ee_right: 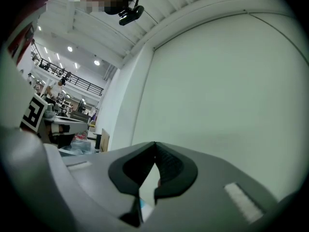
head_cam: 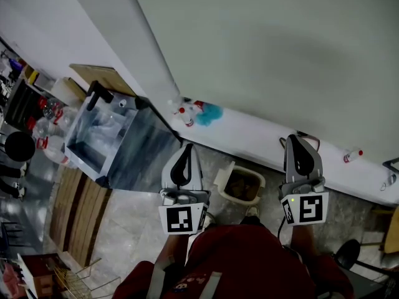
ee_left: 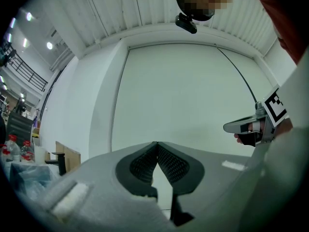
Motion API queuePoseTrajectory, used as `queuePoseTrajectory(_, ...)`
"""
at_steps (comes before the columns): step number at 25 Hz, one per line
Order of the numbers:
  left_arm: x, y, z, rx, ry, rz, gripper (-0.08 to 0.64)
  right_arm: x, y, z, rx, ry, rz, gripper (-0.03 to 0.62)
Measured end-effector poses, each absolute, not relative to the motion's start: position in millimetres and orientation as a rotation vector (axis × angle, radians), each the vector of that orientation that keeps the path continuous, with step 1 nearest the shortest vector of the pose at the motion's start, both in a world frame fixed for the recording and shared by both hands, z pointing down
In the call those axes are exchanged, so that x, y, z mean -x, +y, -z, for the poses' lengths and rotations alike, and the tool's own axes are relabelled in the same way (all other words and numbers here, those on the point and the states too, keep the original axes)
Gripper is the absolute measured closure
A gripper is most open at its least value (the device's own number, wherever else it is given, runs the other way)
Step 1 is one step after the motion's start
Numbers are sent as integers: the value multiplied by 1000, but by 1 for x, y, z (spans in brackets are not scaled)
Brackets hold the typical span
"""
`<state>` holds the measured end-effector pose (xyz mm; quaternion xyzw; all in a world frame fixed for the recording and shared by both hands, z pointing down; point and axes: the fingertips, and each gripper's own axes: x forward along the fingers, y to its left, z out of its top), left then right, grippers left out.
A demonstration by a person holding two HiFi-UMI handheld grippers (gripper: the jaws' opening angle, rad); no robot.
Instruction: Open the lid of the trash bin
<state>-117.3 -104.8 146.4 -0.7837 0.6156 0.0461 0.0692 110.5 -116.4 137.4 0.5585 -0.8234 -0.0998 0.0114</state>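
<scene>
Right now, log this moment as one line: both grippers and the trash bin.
left gripper: jaws shut, empty, facing wall | right gripper: jaws shut, empty | trash bin: at wall base, untouched

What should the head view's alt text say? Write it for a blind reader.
The grey left gripper and right gripper, both shut and empty, point at a pale wall above a small cream plastic trash bin on the tiled floor. A steel cart holding clear plastic stands to the left.

Large workshop hall: corrugated ceiling [ee_left: 120,8], mezzanine railing [ee_right: 72,79], ceiling lights [ee_right: 70,49], steel cart [head_cam: 140,148].
</scene>
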Motion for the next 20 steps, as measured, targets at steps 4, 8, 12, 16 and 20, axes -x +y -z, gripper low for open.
queuePoseTrajectory(4, 116, -106, -145, 2369, 1854, -142, 555, -111, -117, -137, -1749, -2567, 312, 592)
queuePoseTrajectory(8, 113, -107, -136, 2354, 1815, -200, 555, -112, -117, -138, -1751, -2561, 307, 592)
queuePoseTrajectory(12, 118, -107, -150, 2367, 1859, -120, 555, -112, -117, -138, -1757, -2558, 316, 592)
queuePoseTrajectory(16, 118, -108, -151, 2371, 1854, -124, 555, -113, -118, -139, -1761, -2550, 321, 592)
queuePoseTrajectory(20, 116, -108, -145, 2366, 1832, -149, 555, -114, -117, -139, -1762, -2548, 322, 592)
